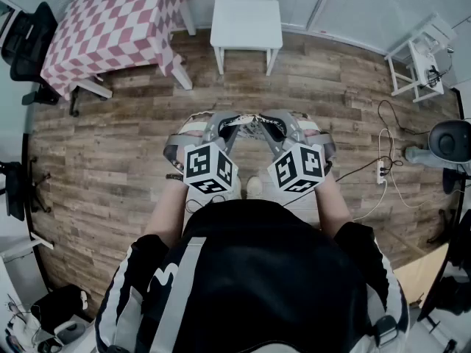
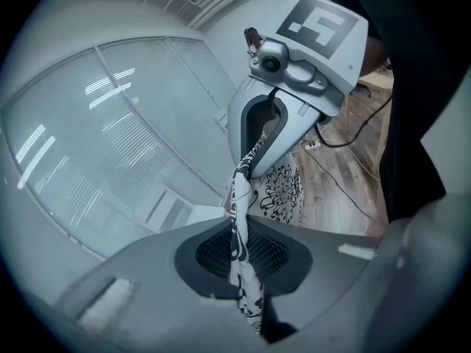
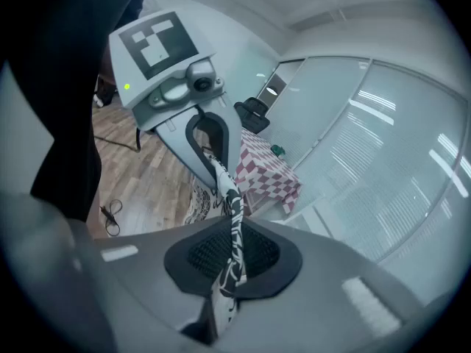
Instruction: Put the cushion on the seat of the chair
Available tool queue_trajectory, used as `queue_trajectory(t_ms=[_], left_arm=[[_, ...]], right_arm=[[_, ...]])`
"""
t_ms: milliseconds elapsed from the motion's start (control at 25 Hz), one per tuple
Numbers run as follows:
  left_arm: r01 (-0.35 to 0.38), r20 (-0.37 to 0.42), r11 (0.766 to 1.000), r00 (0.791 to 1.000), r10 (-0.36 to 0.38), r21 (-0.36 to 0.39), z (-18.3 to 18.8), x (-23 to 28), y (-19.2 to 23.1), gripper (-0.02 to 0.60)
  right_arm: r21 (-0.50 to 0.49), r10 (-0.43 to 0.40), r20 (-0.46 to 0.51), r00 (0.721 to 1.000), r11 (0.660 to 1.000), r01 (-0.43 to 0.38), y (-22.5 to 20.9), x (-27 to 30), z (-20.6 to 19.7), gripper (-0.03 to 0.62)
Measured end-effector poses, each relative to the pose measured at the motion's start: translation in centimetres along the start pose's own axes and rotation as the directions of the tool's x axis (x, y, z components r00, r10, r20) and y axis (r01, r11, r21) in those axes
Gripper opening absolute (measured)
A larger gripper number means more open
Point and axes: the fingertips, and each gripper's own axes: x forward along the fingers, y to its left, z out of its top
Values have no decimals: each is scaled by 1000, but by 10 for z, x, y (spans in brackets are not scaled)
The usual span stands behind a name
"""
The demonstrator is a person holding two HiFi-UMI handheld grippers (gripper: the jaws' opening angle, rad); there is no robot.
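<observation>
With the left gripper (image 1: 221, 123) and the right gripper (image 1: 276, 123) each pinching the patterned cushion's (image 1: 246, 122) edge at the frame's centre, well short of the white chair (image 1: 246, 22) at top centre, the carry is calling for matched, level movement so the fabric is not slipping free.

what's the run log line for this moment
left claw: shut on cushion | right claw: shut on cushion | chair: ahead, seat bare | cushion: not yet placed
</observation>
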Motion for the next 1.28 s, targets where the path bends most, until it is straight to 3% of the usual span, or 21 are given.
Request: queue_trajectory(t_ms=[200,600,1280], left_arm=[[-49,-9,996,999,50,80,10,1,13,14],[-76,-6,994,997,77,82,18,5,15,15],[-135,-16,990,991,136,43,33,5,-13,15]], right_arm=[[-83,-28,-2,1000,996,28,-16,-2,2,12],[-174,-69,-16,997,982,65,-21,-8,-4,12],[-84,-107,44,993,990,110,0,-32,-19,15]])
